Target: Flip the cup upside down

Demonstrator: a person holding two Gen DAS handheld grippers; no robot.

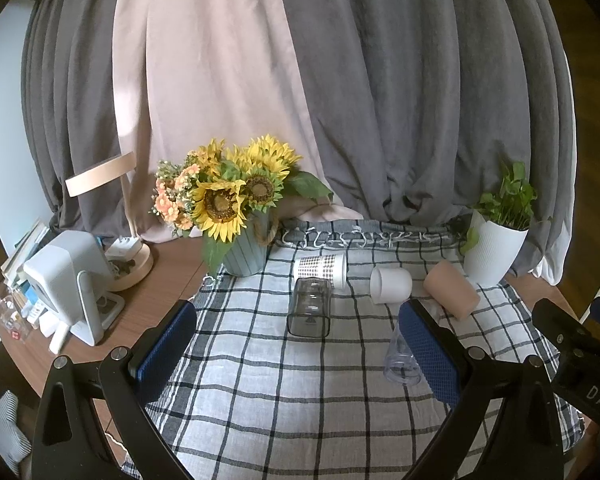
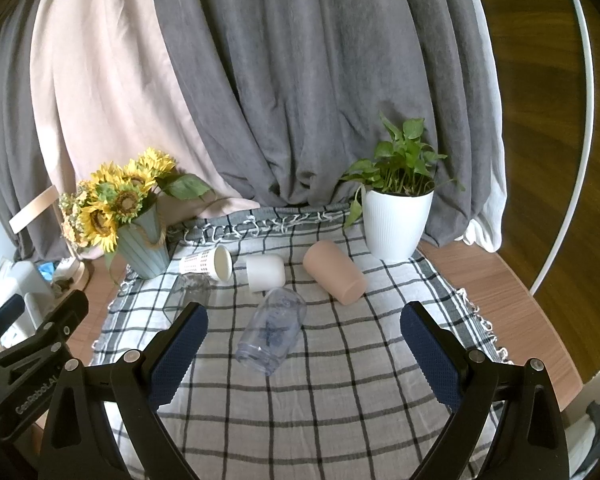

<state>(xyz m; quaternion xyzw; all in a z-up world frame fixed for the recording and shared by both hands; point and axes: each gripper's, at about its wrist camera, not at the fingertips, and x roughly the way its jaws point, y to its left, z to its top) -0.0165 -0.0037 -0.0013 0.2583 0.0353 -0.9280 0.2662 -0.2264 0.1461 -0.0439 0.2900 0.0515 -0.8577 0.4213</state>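
Several cups lie on their sides on a checked cloth (image 2: pixel 320 400). A clear plastic cup (image 2: pixel 271 330) lies in the middle, straight ahead of my open, empty right gripper (image 2: pixel 300 320). Behind it are a patterned paper cup (image 2: pixel 208 264), a white cup (image 2: pixel 265 273), a pink cup (image 2: pixel 334 272) and a dark clear glass (image 2: pixel 186 292). In the left wrist view the dark glass (image 1: pixel 310 307) lies ahead of my open, empty left gripper (image 1: pixel 300 316), with the paper cup (image 1: pixel 321 269), white cup (image 1: pixel 391 285), pink cup (image 1: pixel 451 289) and the clear cup (image 1: pixel 400 360) partly behind my right finger.
A sunflower vase (image 2: pixel 140 240) stands at the cloth's back left and a white plant pot (image 2: pixel 396 220) at the back right. Curtains hang behind. A white device (image 1: pixel 66 280), a lamp base and clutter sit on the wooden table left of the cloth.
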